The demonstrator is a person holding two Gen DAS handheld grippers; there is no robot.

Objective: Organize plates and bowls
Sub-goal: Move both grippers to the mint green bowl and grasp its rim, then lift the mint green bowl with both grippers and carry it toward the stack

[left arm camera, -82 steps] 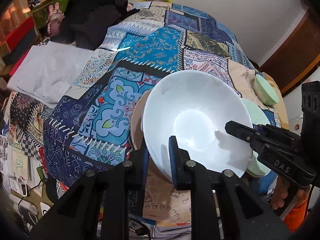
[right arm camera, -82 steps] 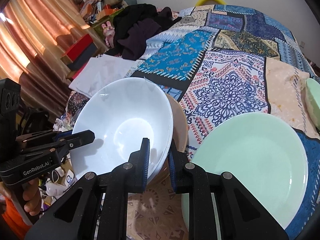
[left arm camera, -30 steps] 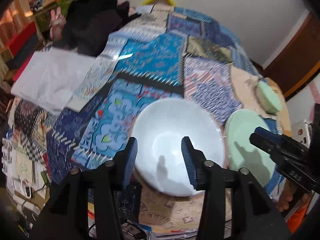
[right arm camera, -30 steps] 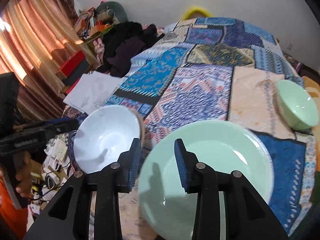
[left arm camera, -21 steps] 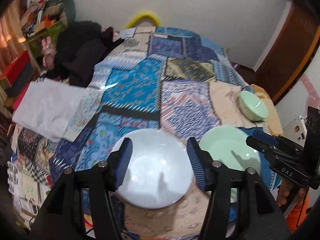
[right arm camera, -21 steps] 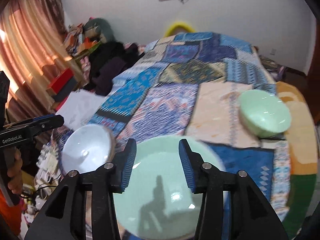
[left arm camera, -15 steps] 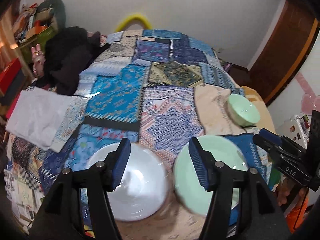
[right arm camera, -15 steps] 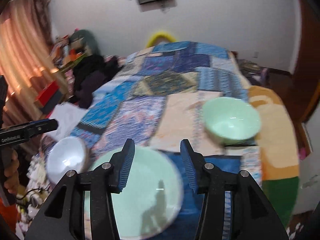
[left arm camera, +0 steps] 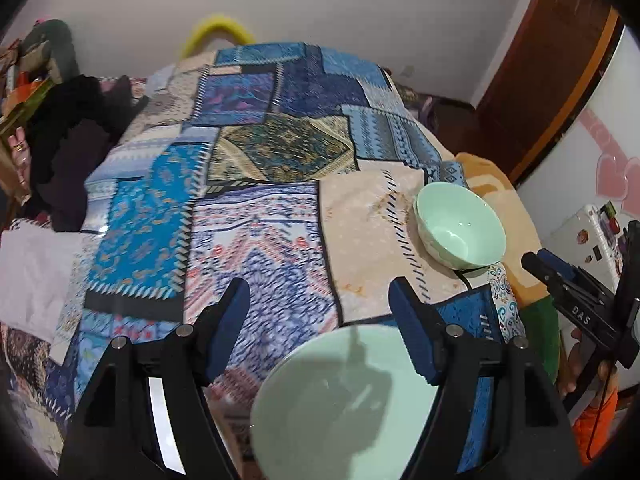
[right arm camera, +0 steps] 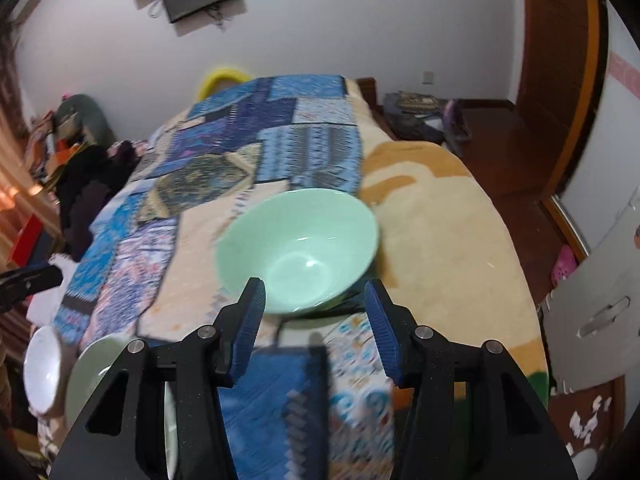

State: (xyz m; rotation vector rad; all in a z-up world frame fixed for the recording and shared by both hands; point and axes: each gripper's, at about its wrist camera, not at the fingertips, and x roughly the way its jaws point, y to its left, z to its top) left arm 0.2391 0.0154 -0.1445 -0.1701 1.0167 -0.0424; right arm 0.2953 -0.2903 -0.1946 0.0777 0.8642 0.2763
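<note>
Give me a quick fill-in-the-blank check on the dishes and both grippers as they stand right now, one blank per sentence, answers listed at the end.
1. The bowl just ahead of the right gripper is ____ in colour.
2. The left gripper hangs over a pale green ____.
3. Neither gripper holds anything; both stand ____.
4. At the lower left edge of the right wrist view sits a ____ bowl.

Missing words: green; plate; open; white

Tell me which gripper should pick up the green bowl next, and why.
Right. The right gripper points straight at the green bowl, its empty, open jaws just short of the near rim. The left gripper hangs over the green plate, with the bowl off to its far right.
</note>
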